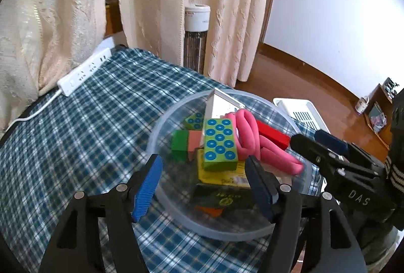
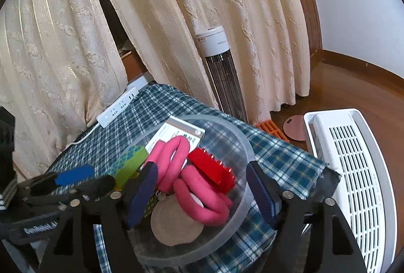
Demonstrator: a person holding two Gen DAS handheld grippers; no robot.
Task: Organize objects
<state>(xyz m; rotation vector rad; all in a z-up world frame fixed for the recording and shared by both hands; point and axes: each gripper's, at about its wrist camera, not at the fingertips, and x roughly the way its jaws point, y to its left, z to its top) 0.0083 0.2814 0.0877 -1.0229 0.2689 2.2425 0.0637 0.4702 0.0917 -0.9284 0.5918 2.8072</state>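
- plaid cloth (image 1: 75, 126), blue and white check, covers the table; bare along its left side apart from the strip, which suggests the loose items have already been gathered into one container.
- white power strip (image 1: 83, 72), at the far left edge against the cream curtain (image 1: 50, 20); well apart from the bowl, seemingly not part of the sorting.
- left gripper (image 1: 203, 188), jaws apart, nothing between them; poised over the near rim of the bowl, one blue pad outside the rim, one over the contents, likely placed to reach in or steady it.
- clear plastic bowl (image 1: 161, 126), centre-right on the cloth, near the table's right edge; holds the task's things heaped together.
- green dotted block (image 1: 219, 144), atop the pile, leaning on a yellow packet (image 1: 222, 175); a second dotted block and a green-and-pink block (image 1: 186, 144) sit behind it.
- white card box (image 1: 222, 101), propped upright against the far wall.
- pink foam loop (image 1: 252, 136), draped over the right half.
- red block (image 1: 272, 134), beside the loop.
- right gripper (image 2: 202, 189), jaws apart and empty, straddling the bowl's right rim.
- left view only: yellow packet, dark packet below it, green-and-pink block.
- right view only: bristles on the red piece, a beige round pad (image 2: 176, 225) under the loop, the white slotted appliance (image 2: 353, 172) and an orange grid on the floor.
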